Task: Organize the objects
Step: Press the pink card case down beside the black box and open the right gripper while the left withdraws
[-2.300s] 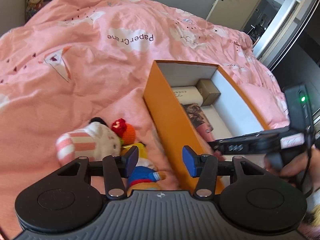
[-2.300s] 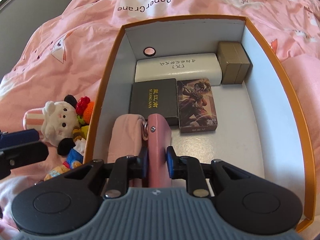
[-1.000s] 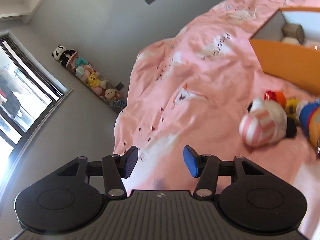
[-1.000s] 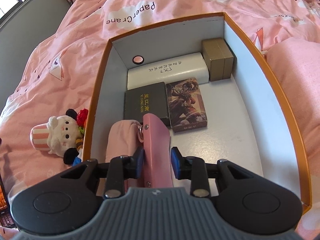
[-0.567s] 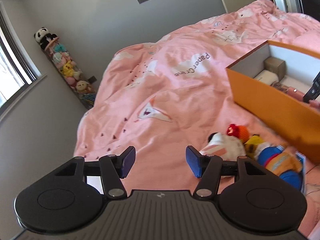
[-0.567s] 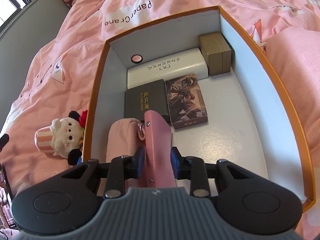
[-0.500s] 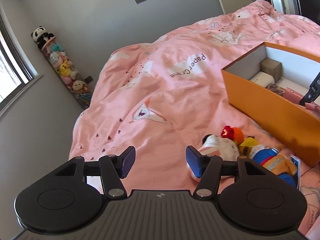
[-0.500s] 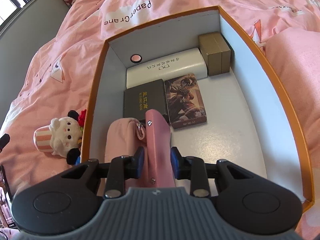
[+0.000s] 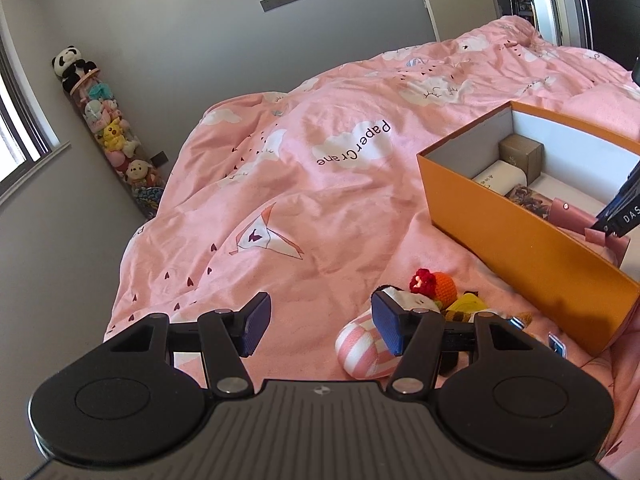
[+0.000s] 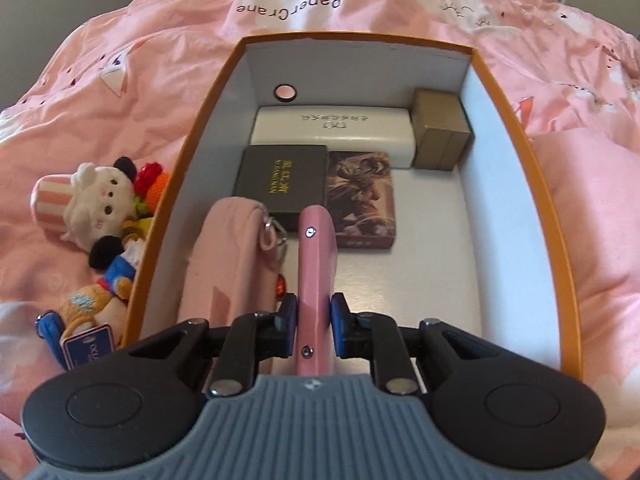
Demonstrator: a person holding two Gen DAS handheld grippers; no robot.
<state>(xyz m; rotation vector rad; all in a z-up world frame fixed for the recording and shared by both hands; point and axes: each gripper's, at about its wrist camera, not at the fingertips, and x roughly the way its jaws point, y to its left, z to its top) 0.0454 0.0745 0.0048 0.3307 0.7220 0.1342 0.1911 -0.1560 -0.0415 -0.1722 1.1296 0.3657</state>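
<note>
Inside the orange box (image 10: pixel 160 240), my right gripper (image 10: pixel 314 316) holds a slim pink case (image 10: pixel 318 248) on edge. Its jaws are closing and both pads press the case. A pink pouch (image 10: pixel 224 264) lies just left of the case. Further in are a black box (image 10: pixel 280 178), a picture card box (image 10: pixel 362 200), a white case (image 10: pixel 332 128) and a brown box (image 10: pixel 440 136). My left gripper (image 9: pixel 316 320) is open and empty above the pink duvet, left of the orange box (image 9: pixel 520 240). A striped white plush (image 9: pixel 360 344) lies behind its right finger.
More small plush toys (image 10: pixel 112 276) and a red and orange crochet toy (image 9: pixel 436 284) lie against the box's left wall. A tagged blue item (image 10: pixel 80 344) lies nearby. Pink duvet (image 9: pixel 320 200) surrounds everything. A grey wall with a rack of plush toys (image 9: pixel 108 136) stands beyond the bed's left edge.
The left view swung from the wall and floor toward the bed; the plush toys now sit by its right finger. The right jaws narrowed onto the pink case and that view rolled.
</note>
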